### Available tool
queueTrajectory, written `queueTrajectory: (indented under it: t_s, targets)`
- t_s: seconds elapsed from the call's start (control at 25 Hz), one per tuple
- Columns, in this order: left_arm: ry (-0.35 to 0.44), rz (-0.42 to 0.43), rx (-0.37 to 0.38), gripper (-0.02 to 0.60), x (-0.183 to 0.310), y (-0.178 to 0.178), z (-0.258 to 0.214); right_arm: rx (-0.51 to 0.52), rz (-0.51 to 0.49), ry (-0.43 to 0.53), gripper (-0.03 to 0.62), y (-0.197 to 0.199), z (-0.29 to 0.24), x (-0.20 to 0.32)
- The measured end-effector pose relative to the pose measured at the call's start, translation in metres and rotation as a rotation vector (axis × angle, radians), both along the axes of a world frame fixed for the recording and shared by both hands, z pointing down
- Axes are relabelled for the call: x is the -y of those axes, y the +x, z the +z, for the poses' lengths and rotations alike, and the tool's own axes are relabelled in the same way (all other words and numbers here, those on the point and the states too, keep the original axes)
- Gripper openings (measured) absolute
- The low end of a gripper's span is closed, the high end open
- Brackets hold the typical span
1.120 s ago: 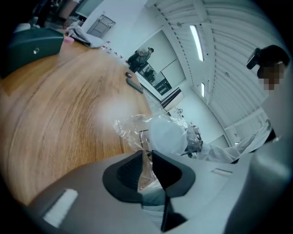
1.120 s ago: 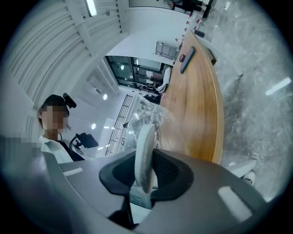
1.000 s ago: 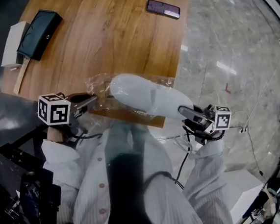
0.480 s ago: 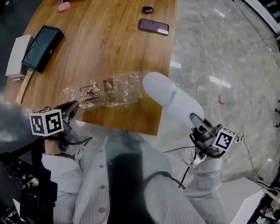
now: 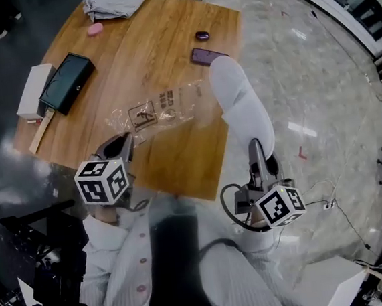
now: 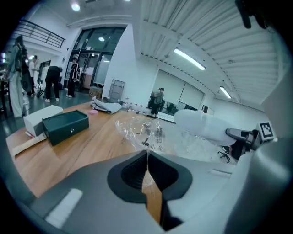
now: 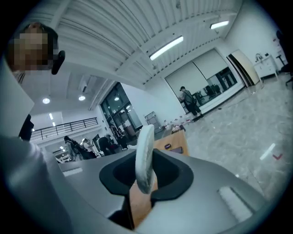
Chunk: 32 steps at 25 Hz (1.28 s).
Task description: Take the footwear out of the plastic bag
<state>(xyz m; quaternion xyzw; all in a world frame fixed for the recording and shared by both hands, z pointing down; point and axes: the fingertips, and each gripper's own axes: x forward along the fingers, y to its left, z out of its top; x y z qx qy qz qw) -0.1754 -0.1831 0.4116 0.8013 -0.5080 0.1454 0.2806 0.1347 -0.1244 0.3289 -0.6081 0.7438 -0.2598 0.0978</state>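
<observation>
Slipper [image 5: 239, 107] is hanging free beside the table [image 5: 160, 41] — right gripper [image 5: 253, 148] clamping its heel, left gripper [image 5: 120, 146] pinching the emptied plastic bag [image 5: 163, 108].

Past the plastic bag [image 5: 157, 112] the table [image 5: 135, 57] lies bare, a green box [image 5: 68, 82] at left, phone [image 5: 202, 56] and cloth [image 5: 116, 1] beyond.

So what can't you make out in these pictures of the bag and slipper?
Head view: the print on the plastic bag is too small and crumpled to read.
Right gripper view: the slipper shows edge-on only, its near end lost between the jaws.
Head view: the dark thing by the phone is too small to identify.
</observation>
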Motion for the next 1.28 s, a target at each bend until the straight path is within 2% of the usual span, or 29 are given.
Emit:
queueTrajectory:
  t_s: [0.2,0.52,1.28]
  targets:
    - [0.039,0.003,0.019,0.008,0.005,0.018,-0.012,-0.072,-0.004,0.038,0.089,-0.015,-0.013,0.007]
    - [0.050,0.003,0.006,0.008,0.002,0.020,-0.021,-0.078,0.010,0.012,0.084,-0.015,-0.005,-0.004]
    - [0.029,0.057,-0.006,0.006,-0.009,0.033,-0.017,-0.080,-0.027,-0.016,0.084,-0.022,-0.003,-0.012]
